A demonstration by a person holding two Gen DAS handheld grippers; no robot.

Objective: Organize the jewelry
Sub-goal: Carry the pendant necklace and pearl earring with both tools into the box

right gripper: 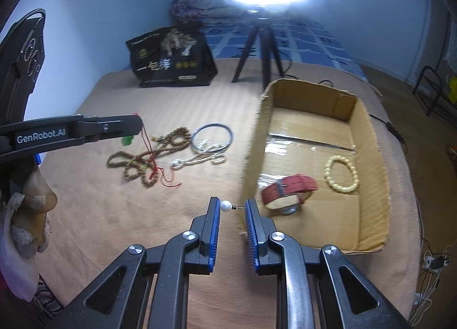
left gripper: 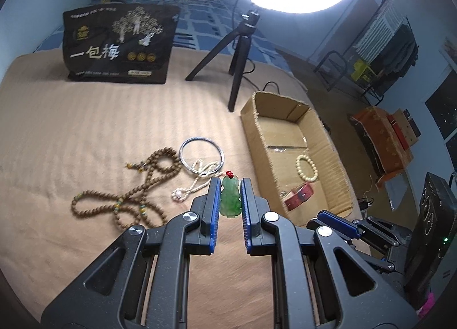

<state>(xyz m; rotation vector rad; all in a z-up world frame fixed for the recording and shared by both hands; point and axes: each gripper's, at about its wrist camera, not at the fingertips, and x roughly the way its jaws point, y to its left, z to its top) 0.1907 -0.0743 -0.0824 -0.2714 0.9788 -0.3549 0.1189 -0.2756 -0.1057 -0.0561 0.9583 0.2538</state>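
Observation:
My left gripper (left gripper: 230,186) is shut on a green jade pendant (left gripper: 230,197) with a red knot; in the right wrist view it (right gripper: 129,140) hangs with its red cord (right gripper: 151,155) trailing over the beads. My right gripper (right gripper: 232,206) is shut on a pearl pin (right gripper: 226,205) beside the cardboard box (right gripper: 257,129). The box (left gripper: 248,117) holds a cream bead bracelet (right gripper: 341,170) and a red-strap watch (right gripper: 288,189). On the blanket lie a brown bead necklace (left gripper: 137,186), a silver bangle (left gripper: 202,155) and a pearl chain (left gripper: 197,177).
A black snack bag (left gripper: 117,43) stands at the back left. A ring light on a black tripod (left gripper: 237,52) stands behind the box, with a cable nearby. The bed edge runs right of the box; a chair and clutter sit on the floor beyond.

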